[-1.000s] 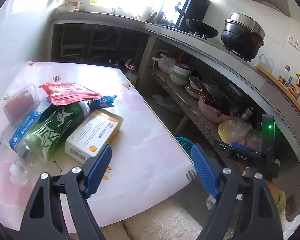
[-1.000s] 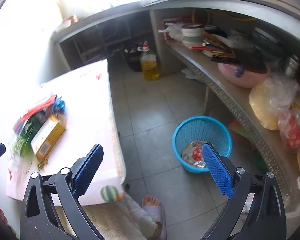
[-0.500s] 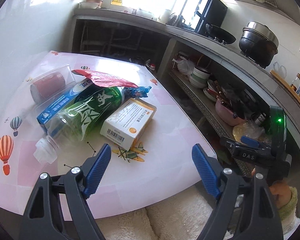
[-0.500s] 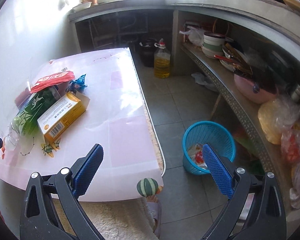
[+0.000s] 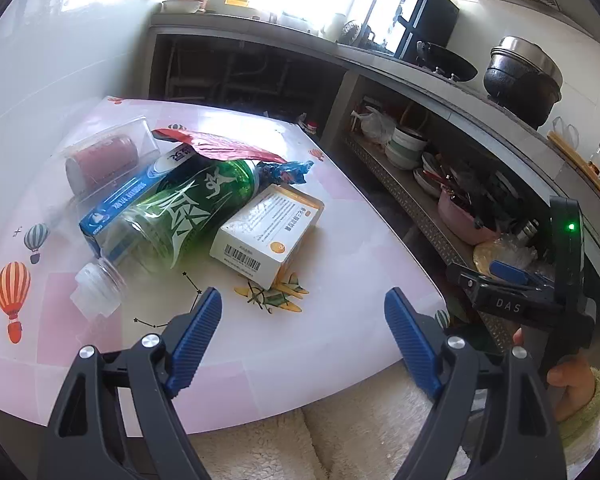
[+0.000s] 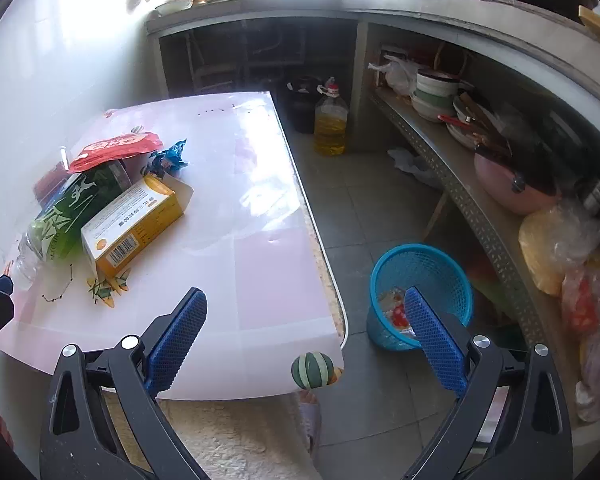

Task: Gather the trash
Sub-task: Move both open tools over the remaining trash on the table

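Both the left claw [image 5: 302, 316] and the right claw [image 6: 306, 316] hang spread and empty over the pink tabletop [image 6: 260, 240], near a green plastic bottle [image 5: 180, 216] and an orange-white carton [image 5: 268, 232].

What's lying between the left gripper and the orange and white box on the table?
In the left wrist view, only bare tablecloth with a printed plane picture lies between the open left gripper and the orange and white box.

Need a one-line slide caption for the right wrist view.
Open right gripper above the table edge; trash pile with orange box left, blue basket on floor.
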The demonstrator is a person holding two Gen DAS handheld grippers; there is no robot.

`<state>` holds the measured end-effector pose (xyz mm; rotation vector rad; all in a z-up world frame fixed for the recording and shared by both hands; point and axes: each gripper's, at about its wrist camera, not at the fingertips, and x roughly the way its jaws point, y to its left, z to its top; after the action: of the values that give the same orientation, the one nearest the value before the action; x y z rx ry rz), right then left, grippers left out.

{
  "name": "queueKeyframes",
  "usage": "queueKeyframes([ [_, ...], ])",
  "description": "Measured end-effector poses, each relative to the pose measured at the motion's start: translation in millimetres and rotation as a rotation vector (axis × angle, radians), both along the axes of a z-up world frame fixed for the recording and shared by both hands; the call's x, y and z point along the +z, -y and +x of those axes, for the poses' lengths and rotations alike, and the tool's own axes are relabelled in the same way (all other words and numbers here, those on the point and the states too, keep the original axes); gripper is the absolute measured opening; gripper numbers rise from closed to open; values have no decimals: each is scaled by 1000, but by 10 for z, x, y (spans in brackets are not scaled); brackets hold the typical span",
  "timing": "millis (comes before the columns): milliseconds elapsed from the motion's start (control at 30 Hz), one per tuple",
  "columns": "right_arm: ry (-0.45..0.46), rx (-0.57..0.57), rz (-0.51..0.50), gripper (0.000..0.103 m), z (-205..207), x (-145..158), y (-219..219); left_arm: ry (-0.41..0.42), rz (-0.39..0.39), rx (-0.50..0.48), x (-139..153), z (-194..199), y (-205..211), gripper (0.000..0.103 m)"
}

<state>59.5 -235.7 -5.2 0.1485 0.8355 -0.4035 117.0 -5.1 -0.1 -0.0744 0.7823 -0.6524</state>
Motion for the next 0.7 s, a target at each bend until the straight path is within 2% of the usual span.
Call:
queueKeyframes([
  [700, 34, 15, 59, 95, -70, 12, 97, 12, 41, -11, -36, 6, 112, 81],
])
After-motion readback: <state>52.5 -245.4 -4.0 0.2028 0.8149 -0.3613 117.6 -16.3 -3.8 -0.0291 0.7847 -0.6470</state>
